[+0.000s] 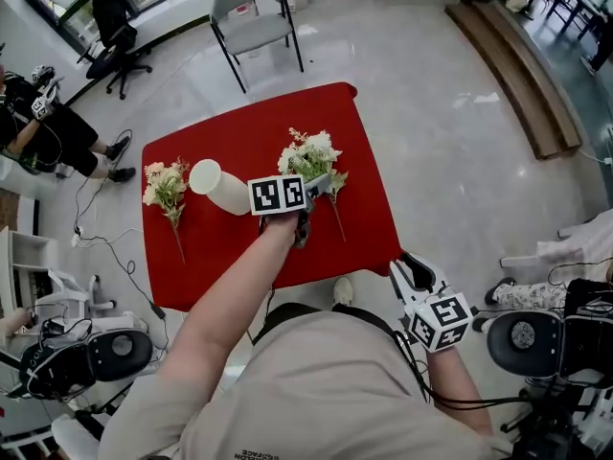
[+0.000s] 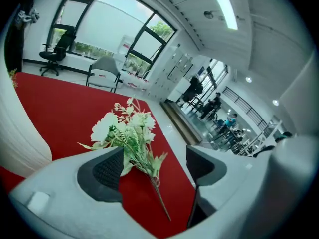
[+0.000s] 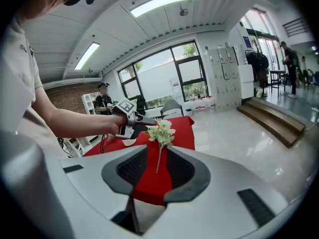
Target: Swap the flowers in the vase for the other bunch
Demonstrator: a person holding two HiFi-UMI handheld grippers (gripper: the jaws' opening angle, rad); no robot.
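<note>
table: a red table (image 1: pixel 239 247) is seen in the middle of the head view, on a pale glossy floor.
vase: a white vase (image 1: pixel 222 191) is laid on its side on the table, left of centre. Its mouth is turned toward 10 o'clock.
first bunch: a cream bunch (image 1: pixel 167 188) is laid flat just beside the vase, at 9 o'clock of it, with the blooms toward 12 o'clock and the stem toward 6 o'clock.
second bunch: a white bunch (image 1: pixel 310 157) is laid flat at 3 o'clock of the vase, apart from it, with the blooms toward 12 o'clock and the thin stem run out toward 5 o'clock.
left tongs: the left gripper (image 1: pixel 321 185) is held low over the table between the vase and the white bunch, with its marker cube just at 3 o'clock of the vase. Its jaws are stood well apart. In the left gripper view the white bunch is seen between them, lying on the red surface, with its leaves close to the left pad. No pad is pressed on it.
right tongs: the right gripper (image 1: pixel 414 274) is held off the table's 5 o'clock corner, over the floor. Its jaws are parted by a narrow gap and nothing is gripped. Through that gap the table edge and the white bunch are seen well apart from it.
surroundings: a grey chair (image 1: pixel 251 12) is stood beyond the table at 12 o'clock, and a seated person (image 1: pixel 38 127) is seen at 9 o'clock by the windows.
</note>
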